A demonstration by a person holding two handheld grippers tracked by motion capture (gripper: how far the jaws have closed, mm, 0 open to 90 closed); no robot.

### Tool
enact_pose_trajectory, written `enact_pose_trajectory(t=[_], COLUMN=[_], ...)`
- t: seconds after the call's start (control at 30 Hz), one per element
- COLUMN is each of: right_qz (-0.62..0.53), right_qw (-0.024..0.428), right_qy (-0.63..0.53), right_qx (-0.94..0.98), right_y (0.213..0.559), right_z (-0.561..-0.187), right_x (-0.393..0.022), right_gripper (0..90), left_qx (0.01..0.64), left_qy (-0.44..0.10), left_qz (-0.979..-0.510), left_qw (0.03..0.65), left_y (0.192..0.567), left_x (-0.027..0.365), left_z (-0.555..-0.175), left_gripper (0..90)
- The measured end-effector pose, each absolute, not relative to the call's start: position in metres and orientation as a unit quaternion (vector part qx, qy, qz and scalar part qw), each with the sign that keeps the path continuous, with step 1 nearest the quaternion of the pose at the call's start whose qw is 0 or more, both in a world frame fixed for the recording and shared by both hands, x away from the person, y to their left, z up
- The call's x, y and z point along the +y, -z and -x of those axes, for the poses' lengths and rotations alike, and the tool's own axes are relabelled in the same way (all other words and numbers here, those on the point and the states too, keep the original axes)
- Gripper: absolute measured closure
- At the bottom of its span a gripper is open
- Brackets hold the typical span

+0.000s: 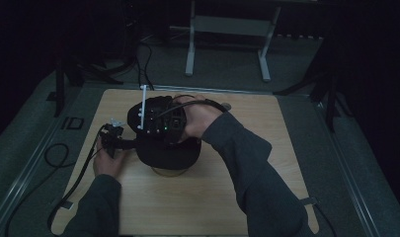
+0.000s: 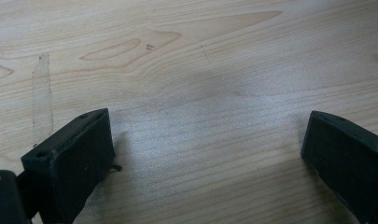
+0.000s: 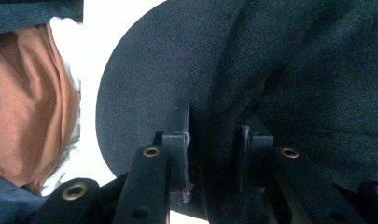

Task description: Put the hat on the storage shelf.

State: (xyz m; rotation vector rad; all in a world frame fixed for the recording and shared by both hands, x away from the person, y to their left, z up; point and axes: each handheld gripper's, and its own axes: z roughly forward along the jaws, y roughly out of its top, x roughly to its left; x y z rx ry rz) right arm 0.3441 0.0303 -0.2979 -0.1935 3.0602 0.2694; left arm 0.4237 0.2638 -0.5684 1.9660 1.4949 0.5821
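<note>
A black cap [image 1: 168, 154] rests on a pale round object [image 1: 170, 172] near the middle of the wooden table [image 1: 227, 187]. My right gripper [image 1: 160, 121] sits on top of the cap, held from the right. In the right gripper view its jaws [image 3: 214, 154] stand a little apart with the cap's dark fabric [image 3: 289, 74] between them, and the pads do not clearly press on it. My left gripper [image 1: 119, 143] is just left of the cap. Seen from its own camera, the left gripper [image 2: 207, 154] has its jaws wide open over bare wood, holding nothing.
A strip of clear tape [image 2: 42, 93] lies on the wood. Cables trail off the table's left side [image 1: 64, 163]. An orange-brown creased shape [image 3: 28, 107] lies beside the cap's brim. A metal frame [image 1: 227, 44] stands on the floor beyond the table.
</note>
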Motion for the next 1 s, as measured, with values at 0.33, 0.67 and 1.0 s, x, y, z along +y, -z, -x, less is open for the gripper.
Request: enact_pose_trajectory(t=[0.33, 0.67, 1.0], right_qz=[0.060, 0.056, 0.052], right_qw=[0.023, 0.022, 0.027], right_qy=[-0.098, -0.113, -0.103], right_qx=[0.993, 0.992, 0.993], right_y=[0.304, 0.299, 0.300], right_z=[-0.345, -0.346, -0.346], right_x=[0.034, 0.030, 0.019], right_gripper=[61.4, 61.5, 73.9], left_qx=[0.562, 0.562, 0.562], left_qy=[-0.220, -0.220, -0.221], left_qz=[-0.739, -0.739, -0.740], left_qw=[0.298, 0.298, 0.298], left_y=[0.569, 0.569, 0.569], left_x=[0.264, 0.264, 0.264], left_z=[-0.424, -0.424, -0.424], left_gripper=[1.9, 1.9, 1.9])
